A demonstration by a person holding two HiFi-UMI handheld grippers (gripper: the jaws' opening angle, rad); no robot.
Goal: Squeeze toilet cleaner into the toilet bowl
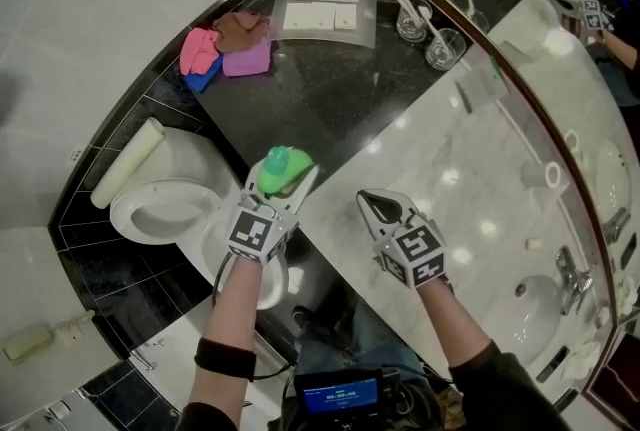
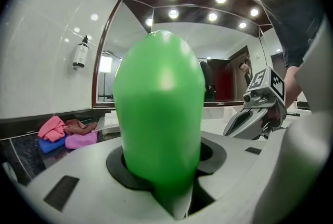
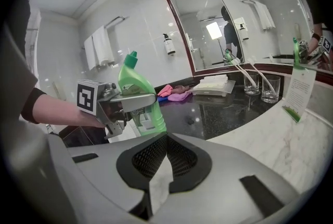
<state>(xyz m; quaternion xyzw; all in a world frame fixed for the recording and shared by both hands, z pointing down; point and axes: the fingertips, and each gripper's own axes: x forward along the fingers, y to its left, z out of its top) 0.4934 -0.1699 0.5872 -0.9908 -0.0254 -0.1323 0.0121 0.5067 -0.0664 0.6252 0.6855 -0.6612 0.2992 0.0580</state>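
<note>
Toilet cleaner bottle (image 1: 281,166) stands upright in my left tool (image 1: 284,181), cap up. The tool is closed partway on the green body, firm enough to carry it but, I judge, not so hard that anything squirts out early. I hold it above the edge of the dark tabletop (image 1: 330,99), just beside the toilet bowl (image 1: 160,189), which lies open below. My right tool (image 1: 374,206) is fully closed on nothing and hovers over the marble, clear of the bottle. Tipping the nozzle over the bowl looks like the next move.
</note>
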